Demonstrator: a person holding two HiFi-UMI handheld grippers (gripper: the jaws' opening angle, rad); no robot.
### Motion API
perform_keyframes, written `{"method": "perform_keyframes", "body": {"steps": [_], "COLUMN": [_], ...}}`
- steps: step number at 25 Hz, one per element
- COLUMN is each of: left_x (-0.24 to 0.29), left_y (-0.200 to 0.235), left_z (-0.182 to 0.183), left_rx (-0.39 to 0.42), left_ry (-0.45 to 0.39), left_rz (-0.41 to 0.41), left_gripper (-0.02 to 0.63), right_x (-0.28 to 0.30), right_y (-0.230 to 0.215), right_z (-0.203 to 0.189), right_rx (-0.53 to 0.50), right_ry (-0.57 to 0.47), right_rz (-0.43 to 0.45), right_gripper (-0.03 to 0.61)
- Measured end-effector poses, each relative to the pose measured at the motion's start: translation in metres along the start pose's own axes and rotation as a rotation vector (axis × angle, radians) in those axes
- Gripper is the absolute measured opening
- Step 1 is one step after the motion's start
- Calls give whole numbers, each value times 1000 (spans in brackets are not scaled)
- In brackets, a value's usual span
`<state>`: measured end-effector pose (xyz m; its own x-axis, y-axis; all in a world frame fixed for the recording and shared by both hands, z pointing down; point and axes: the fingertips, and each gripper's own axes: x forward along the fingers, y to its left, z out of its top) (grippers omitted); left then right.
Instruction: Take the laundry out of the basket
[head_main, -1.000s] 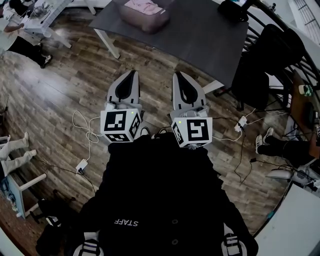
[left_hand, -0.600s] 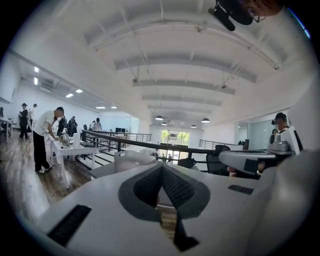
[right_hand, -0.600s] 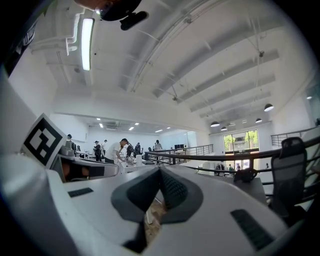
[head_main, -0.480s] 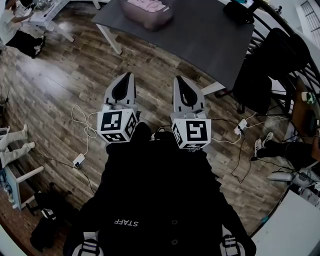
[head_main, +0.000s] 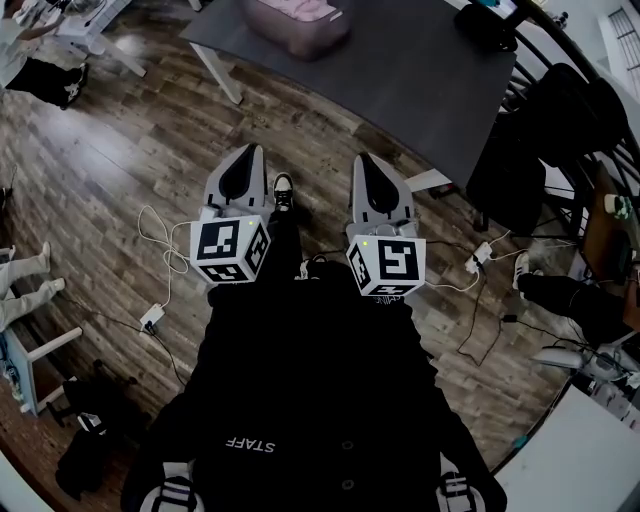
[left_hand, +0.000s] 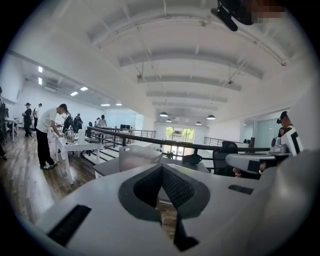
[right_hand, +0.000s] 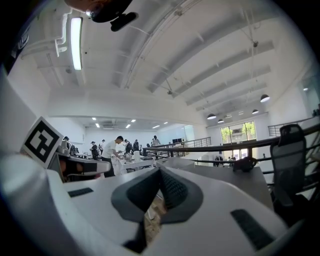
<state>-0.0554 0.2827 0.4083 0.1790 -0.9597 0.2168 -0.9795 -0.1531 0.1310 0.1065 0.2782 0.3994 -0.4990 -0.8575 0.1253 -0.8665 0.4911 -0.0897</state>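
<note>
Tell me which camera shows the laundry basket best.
The head view: it looks down into the basket on the grey table, with pink laundry inside, though the top edge crops it. The left gripper view shows only its pale side beyond the jaws. In the right gripper view I cannot pick it out.

The grey table (head_main: 420, 80) bears a basket (head_main: 298, 42) and a dark object (head_main: 485, 25).

Count: 2 grippers, left gripper (head_main: 254, 150) and right gripper (head_main: 362, 158). 1 table (head_main: 400, 85). 1 basket (head_main: 290, 35) at its far edge. 1 bag (head_main: 485, 25) at far right corner. 1 chair (head_main: 540, 140) off right edge.
</note>
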Motion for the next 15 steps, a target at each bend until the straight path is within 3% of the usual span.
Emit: {"method": "perform_keyframes", "body": {"steps": [6, 15], "left_x": [49, 145], "left_y": [32, 86], "left_z": [-3, 25], "left_rx": [-5, -13], "left_ry": [3, 2], "left_rz": [-6, -11], "left_gripper": [0, 0], "right_x": [49, 169], "right_y": [-11, -28], "right_z": [-15, 1], "right_rx": [1, -8], "right_ry": [14, 33], "right_rz": [-22, -9], "right_gripper": [14, 14]}}
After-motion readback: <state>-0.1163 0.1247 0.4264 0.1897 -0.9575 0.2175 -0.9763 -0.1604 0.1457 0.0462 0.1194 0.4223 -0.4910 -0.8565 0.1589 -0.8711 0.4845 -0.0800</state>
